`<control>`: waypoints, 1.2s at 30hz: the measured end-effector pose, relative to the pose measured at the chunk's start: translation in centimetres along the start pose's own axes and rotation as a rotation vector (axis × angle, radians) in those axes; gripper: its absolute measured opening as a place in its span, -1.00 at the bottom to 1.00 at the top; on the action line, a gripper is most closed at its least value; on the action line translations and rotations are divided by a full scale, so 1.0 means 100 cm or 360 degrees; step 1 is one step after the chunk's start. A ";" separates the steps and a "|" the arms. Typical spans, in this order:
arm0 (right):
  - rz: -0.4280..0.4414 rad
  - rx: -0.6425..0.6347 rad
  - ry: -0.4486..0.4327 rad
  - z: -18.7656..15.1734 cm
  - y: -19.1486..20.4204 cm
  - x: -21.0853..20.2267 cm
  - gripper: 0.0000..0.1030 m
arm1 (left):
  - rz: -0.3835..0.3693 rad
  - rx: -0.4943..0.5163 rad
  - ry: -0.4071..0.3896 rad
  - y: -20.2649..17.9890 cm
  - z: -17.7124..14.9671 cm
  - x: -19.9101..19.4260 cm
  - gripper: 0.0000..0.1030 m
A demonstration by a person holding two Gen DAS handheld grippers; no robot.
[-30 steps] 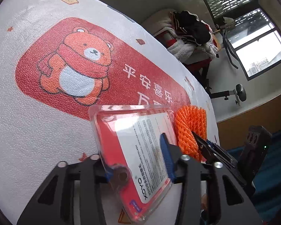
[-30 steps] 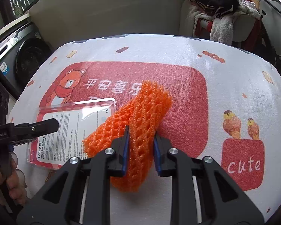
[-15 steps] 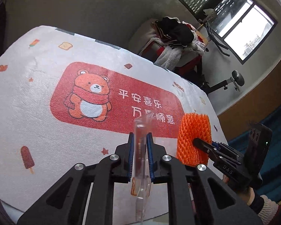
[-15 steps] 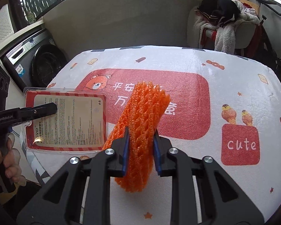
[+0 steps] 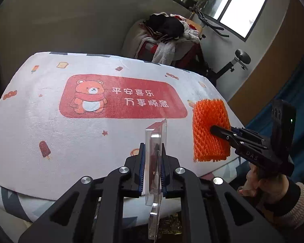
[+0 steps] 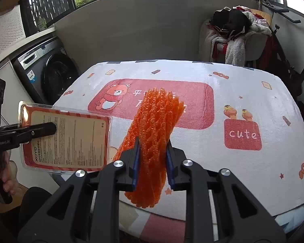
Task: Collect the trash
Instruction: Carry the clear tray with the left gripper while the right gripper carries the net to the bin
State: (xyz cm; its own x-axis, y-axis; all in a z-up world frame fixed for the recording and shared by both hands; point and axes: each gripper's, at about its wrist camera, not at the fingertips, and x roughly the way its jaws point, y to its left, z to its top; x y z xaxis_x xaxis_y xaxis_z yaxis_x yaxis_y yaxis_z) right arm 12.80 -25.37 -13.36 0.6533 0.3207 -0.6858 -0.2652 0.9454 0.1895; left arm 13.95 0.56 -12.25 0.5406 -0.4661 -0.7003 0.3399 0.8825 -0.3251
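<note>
My left gripper (image 5: 152, 170) is shut on a clear plastic blister pack (image 5: 155, 168), seen edge-on in the left wrist view and held clear of the table. In the right wrist view the same pack (image 6: 71, 139) shows its red-bordered printed card face, with the left gripper (image 6: 48, 129) clamped on its left side. My right gripper (image 6: 153, 166) is shut on an orange foam fruit net (image 6: 156, 125), lifted off the table. The net (image 5: 209, 129) also appears at the right of the left wrist view, pinched by the right gripper (image 5: 214, 130).
A table with a white cloth (image 6: 233, 162) printed with a red bear panel lies below both grippers. A washing machine (image 6: 48, 68) stands at the left, a chair piled with clothes (image 6: 237, 36) behind the table. A person's hand (image 5: 267, 184) holds the right gripper.
The left gripper closed on the blister pack, lifted it off the table and rolled it upright, edge-on. Both grippers rose and drew back from the table, the right one carrying the net.
</note>
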 end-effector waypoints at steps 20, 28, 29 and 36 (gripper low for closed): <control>-0.0012 -0.0054 -0.0079 -0.079 0.024 -0.063 -0.52 | -0.0005 0.0241 0.0141 -0.053 -0.110 -0.035 -0.75; 0.0048 -0.0072 -0.0100 -0.109 0.027 -0.067 -0.52 | 0.0019 0.0316 0.0284 -0.055 -0.153 -0.018 -0.75; 0.0049 -0.0071 -0.0098 -0.111 0.027 -0.066 -0.52 | 0.0024 0.0327 0.0301 -0.056 -0.157 -0.015 -0.75; 0.0051 -0.0046 -0.0069 -0.124 0.024 -0.058 -0.52 | 0.0025 0.0326 0.0418 -0.056 -0.175 0.016 -0.75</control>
State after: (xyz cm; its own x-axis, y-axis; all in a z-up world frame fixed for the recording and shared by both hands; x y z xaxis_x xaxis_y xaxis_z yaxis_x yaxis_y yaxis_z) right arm -0.43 -25.68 -17.67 0.6742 0.3538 -0.6483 -0.3064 0.9327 0.1904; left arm -0.52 -4.04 -22.64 0.3394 -0.3971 -0.8527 0.4949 0.8463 -0.1972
